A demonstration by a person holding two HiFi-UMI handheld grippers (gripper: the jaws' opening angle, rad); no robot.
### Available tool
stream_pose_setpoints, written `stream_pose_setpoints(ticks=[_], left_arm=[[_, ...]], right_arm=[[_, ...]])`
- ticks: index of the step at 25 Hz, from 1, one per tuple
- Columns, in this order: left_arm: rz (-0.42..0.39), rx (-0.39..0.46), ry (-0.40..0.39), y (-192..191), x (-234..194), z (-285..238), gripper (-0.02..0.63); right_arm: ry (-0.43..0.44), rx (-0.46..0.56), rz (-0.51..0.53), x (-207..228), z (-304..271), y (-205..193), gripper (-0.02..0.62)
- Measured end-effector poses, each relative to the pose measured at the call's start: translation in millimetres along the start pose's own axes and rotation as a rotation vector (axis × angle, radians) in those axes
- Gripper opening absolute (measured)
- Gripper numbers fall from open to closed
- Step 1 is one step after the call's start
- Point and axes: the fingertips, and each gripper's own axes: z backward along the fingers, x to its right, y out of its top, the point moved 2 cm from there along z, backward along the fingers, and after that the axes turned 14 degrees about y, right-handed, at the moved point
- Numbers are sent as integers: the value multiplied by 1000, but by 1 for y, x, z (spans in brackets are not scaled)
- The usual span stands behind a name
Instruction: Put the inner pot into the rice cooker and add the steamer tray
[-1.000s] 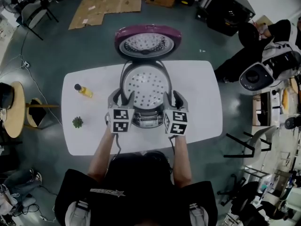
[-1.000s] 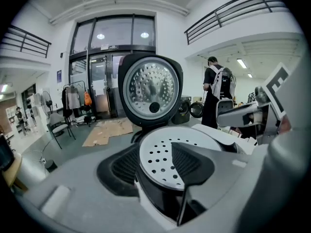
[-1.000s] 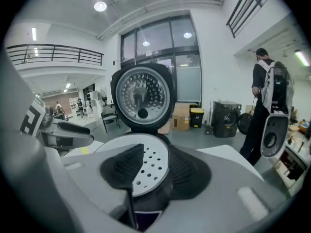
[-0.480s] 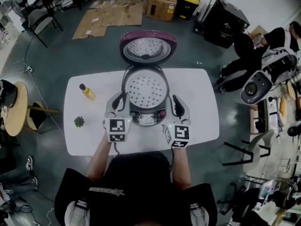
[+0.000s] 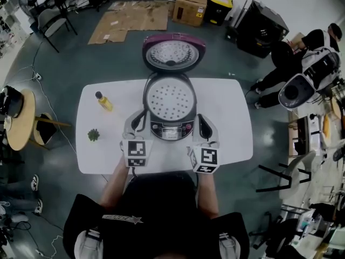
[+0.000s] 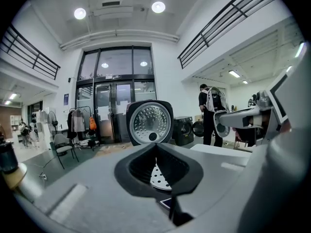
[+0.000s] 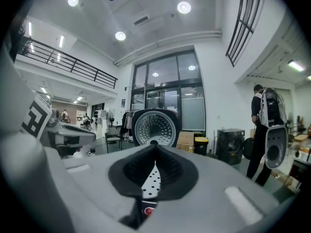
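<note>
steamer tray (image 5: 168, 99) is looking like pale matt perforated metal | rice cooker lid (image 5: 173, 53) is showing a glossy maroon shell, shiny metal inside | surface (image 5: 232, 123) is looking smooth, white, matt | cardboard (image 5: 135, 18) is lying dull brown

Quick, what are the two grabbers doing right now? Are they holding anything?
Left gripper: jaws shut, holding nothing.
Right gripper: jaws shut, holding nothing.
</note>
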Motion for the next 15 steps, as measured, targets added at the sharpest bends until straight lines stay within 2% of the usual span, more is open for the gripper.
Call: stream_pose_setpoints(ticks=[15], left_arm=[[-19, 9, -24, 1, 9, 4, 9]], right_arm=[[-18, -5, 5, 2, 8, -2, 8]])
